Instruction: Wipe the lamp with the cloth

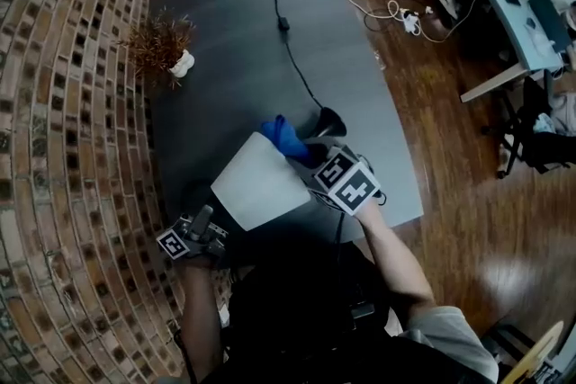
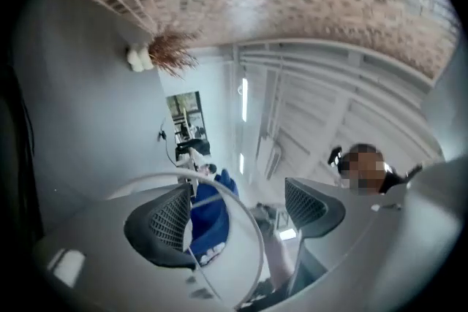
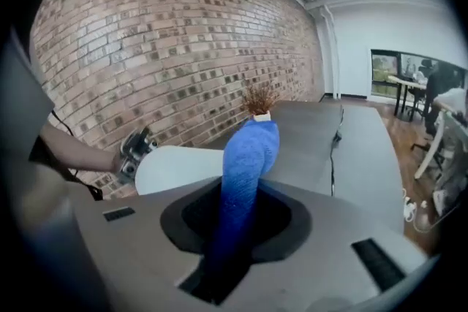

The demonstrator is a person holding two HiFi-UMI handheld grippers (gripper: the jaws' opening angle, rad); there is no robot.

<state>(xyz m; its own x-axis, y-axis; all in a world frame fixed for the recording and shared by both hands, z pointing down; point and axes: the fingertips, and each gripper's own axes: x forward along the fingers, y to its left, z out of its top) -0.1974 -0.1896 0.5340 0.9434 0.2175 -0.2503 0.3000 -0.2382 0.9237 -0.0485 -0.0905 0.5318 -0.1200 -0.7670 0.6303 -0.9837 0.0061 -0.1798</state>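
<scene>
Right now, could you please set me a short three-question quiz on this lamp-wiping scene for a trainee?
1. True or false: the right gripper is shut on the blue cloth.
2. What stands on the table near the brick wall? A) a dried plant B) a mug C) a book
3. Fill in: the jaws of the left gripper are ____.
Key: 1 true; 2 A; 3 open.

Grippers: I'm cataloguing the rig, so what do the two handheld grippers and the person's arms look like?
The left gripper and right gripper both have smooth grey bodies with dark jaws. The left one's pads are black with a fine grid texture. Each carries a cube of black-and-white square markers. On the right side the person wears a short grey sleeve; the forearms are uncovered.
</scene>
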